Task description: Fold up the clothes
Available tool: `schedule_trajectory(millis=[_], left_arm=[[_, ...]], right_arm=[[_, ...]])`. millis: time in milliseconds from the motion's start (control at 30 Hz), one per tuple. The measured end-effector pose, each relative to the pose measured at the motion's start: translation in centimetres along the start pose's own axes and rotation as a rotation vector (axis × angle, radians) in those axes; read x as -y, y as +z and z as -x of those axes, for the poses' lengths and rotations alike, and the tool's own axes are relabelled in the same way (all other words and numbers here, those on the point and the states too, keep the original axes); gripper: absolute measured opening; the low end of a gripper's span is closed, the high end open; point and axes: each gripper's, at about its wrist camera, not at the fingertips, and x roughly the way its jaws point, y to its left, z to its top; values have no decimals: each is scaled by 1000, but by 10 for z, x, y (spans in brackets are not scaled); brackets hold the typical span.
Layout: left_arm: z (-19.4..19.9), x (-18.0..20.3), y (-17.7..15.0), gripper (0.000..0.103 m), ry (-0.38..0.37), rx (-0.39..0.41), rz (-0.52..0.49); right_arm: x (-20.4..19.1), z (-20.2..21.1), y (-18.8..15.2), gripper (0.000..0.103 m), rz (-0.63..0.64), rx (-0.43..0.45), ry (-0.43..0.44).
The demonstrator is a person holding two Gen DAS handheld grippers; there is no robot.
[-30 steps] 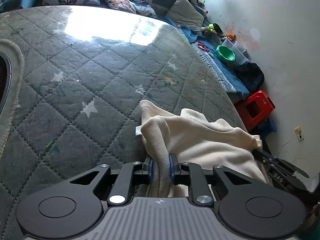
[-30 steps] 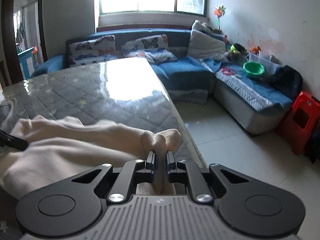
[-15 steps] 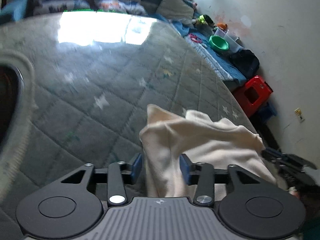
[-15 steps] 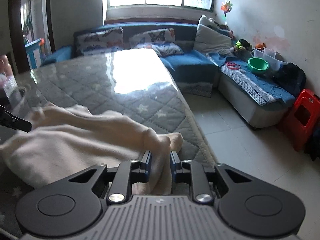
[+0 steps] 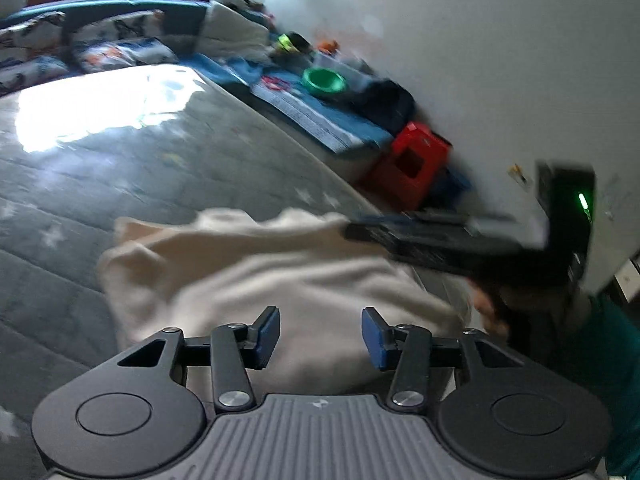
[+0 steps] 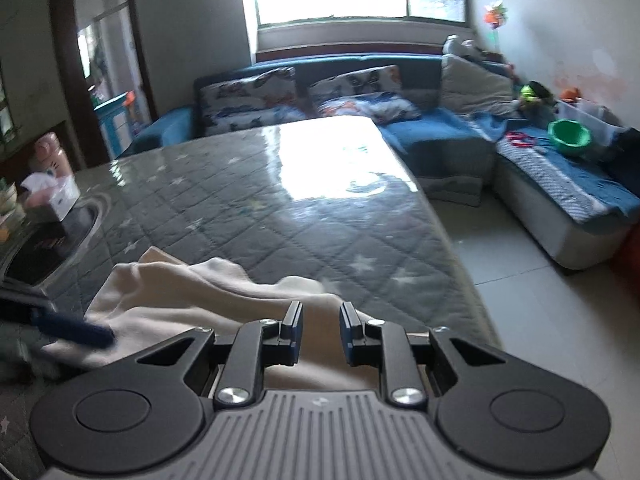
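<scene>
We are holding both grippers over a cream garment (image 5: 256, 276) that is lying bunched on the quilted table (image 5: 120, 168), near its front edge. The left gripper (image 5: 320, 334) is standing wide open with nothing between its blue pads, the cloth lying just below and ahead of it. The right gripper (image 6: 320, 332) is parted less far, and it too is gripping nothing; the garment (image 6: 192, 292) is spreading under and ahead of its fingers.

We are judging this as a pause between grips: the cloth is resting in a loose, rumpled heap with soft ridges, which would suit a fold just laid down as well as a piece waiting to be gathered. Blur in the left view is hiding the edges, so we cannot tell how many layers are lying there. Whatever grip is coming, it is calling for each gripper to find a clean edge or corner, not a thick bunch, and to close on it fully, since the cloth looks soft and inclined to sag.

As for containers, a green bowl (image 6: 570, 136) is sitting on the blue sofa (image 6: 560, 184); what it is holding we cannot see. A red stool (image 5: 416, 164) is standing on the floor past the table.
</scene>
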Motion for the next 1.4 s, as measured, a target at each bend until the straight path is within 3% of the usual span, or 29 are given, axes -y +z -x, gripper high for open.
schedule_trajectory(millis=[200, 333, 567, 733, 1067, 1267, 1400], left_arm=[[-16, -8, -14, 48, -20, -48, 29], [-16, -10, -15, 47, -25, -44, 33], [-18, -9, -16, 49, -25, -40, 38], [-13, -9, -19, 50, -31, -33, 41], [16, -24, -22, 55, -1, 6, 61], [17, -32, -29, 58, -6, 9, 106], [24, -36, -30, 61, -12, 10, 120]], right_arm=[[-3, -33, 2, 19, 18, -44, -41], [-7, -29, 8, 19, 31, -38, -45], [-45, -30, 18, 19, 164, -75, 82], [-53, -55, 26, 19, 181, -113, 71], [-83, -52, 39, 19, 268, -119, 153], [-104, -77, 42, 22, 312, -133, 129], [-104, -68, 47, 22, 304, -117, 153]])
